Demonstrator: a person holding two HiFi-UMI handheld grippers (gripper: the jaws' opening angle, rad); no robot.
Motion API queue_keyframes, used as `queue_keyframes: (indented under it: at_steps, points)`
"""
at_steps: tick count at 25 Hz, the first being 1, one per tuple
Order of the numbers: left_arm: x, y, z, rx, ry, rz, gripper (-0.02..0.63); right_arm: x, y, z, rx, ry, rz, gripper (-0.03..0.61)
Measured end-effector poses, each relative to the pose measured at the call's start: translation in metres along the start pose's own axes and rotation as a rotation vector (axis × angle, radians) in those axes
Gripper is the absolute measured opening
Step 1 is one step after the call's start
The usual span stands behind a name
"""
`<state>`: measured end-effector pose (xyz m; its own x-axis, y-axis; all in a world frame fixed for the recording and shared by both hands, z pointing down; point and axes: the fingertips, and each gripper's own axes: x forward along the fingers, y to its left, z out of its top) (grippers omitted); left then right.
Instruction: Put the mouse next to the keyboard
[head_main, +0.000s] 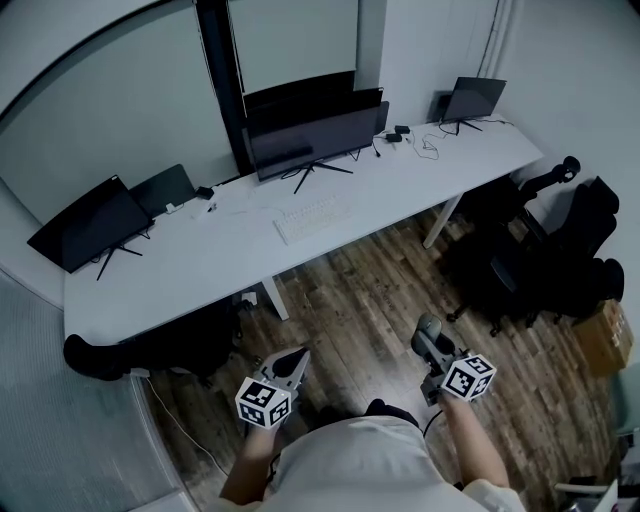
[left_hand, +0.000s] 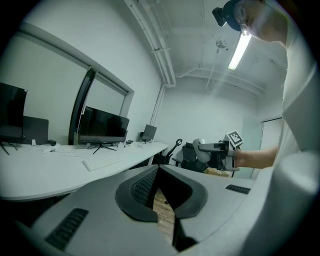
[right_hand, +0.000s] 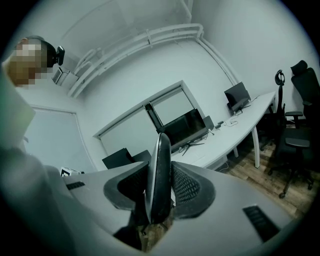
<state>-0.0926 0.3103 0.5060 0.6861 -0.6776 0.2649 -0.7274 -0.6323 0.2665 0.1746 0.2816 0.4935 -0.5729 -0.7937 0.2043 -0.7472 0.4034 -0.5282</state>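
Small items (head_main: 400, 133) on the desk (head_main: 200, 270) are too small to tell; the right edge crops a box (head_main: 605, 340).

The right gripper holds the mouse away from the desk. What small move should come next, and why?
Probably carry the right gripper forward toward the desk: its jaws grip the mouse, while the keyboard lies on the desk well ahead, with bare desktop beside it.

walls: plain white (head_main: 100, 110) | floor: brown wood planks (head_main: 370, 300) | furniture: 1 long white desk (head_main: 200, 270) along the wall, dark monitors (head_main: 315, 135) at 3 spots on it, black office chairs (head_main: 560, 240) by its right end, cardboard box (head_main: 605, 335) beside them | window: dark-framed panes (head_main: 220, 70) behind the desk | light: 1 ceiling tube lamp (left_hand: 239, 50), lit
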Motion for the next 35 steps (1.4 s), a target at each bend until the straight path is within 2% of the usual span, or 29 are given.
queue_keyframes:
  at_steps: [15,29,35]
  points:
    - [-0.013,0.017,-0.004,-0.009,0.006,-0.007,0.017,0.011,0.018,-0.005,-0.013,0.008,-0.014,0.152]
    - [0.010,0.038,0.004,-0.017,0.017,0.024,0.017,0.047,0.003,0.004,-0.037,0.038,0.017,0.152]
    - [0.035,0.048,0.012,-0.023,0.022,0.041,0.017,0.067,-0.020,0.016,-0.031,0.047,0.027,0.152]
